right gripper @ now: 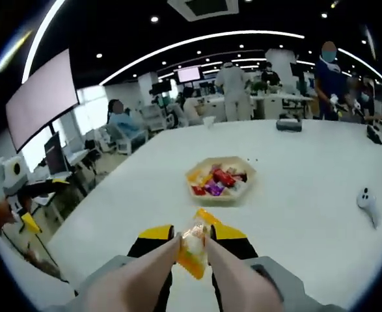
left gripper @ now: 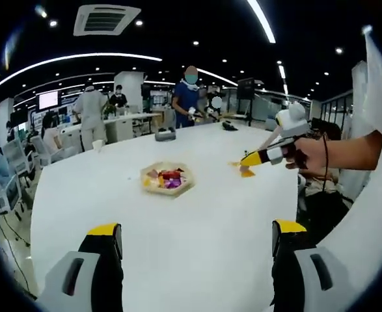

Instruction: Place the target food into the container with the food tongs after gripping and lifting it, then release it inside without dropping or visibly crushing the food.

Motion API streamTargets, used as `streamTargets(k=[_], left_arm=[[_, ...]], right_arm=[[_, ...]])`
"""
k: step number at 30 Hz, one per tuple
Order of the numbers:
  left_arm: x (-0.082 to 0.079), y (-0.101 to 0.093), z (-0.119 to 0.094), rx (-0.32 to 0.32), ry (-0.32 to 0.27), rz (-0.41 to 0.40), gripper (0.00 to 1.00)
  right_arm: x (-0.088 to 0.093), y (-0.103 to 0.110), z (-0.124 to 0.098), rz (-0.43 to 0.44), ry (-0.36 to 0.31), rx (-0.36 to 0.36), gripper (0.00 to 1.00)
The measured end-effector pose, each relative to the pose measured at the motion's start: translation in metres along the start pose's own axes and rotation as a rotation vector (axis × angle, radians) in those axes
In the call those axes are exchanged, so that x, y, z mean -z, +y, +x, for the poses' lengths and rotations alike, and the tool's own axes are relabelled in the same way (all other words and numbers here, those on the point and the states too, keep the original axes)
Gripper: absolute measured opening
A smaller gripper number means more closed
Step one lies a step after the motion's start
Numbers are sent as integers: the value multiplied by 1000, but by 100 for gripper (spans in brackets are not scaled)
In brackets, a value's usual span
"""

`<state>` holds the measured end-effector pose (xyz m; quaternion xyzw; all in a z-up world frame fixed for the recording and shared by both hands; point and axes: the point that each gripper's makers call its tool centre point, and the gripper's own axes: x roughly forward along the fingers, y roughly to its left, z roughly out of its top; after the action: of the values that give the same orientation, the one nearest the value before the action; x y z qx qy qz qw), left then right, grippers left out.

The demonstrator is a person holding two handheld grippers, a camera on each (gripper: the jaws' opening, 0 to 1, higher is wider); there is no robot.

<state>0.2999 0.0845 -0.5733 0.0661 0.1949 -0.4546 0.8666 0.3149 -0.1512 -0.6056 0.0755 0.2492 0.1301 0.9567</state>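
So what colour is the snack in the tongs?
Orange and yellow: the snack in the tongs, clearest in the right gripper view.

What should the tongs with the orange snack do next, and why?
Probably carry the snack packet forward over the tray. The right gripper squeezes tongs shut on it, lifted off the white table, short of the tray, which already holds other snacks.

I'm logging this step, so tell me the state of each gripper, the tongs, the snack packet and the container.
left gripper: open, holding nothing
right gripper: shut on the tongs
tongs: closed on the snack packet
snack packet: pinched, lifted off the table
container: on the table, holding assorted snacks
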Motion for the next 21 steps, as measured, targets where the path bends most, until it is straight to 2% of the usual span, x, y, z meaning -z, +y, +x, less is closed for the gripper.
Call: streamTargets(k=[4,9,15,21], left_arm=[[-12,-5,14,41,0,35,96],[-18,-9,24,71,3,58,96],[-20,-12,29,88,9,70,96],[-16,-10,26,78,17,64,96]], right_arm=[[10,-10,-14,30,-8,40,21],[14,-16,-22,49,-12,58,21],[7,-18,-23,46,-28,67,21],[0,-22,-18,41,-32,65,21]])
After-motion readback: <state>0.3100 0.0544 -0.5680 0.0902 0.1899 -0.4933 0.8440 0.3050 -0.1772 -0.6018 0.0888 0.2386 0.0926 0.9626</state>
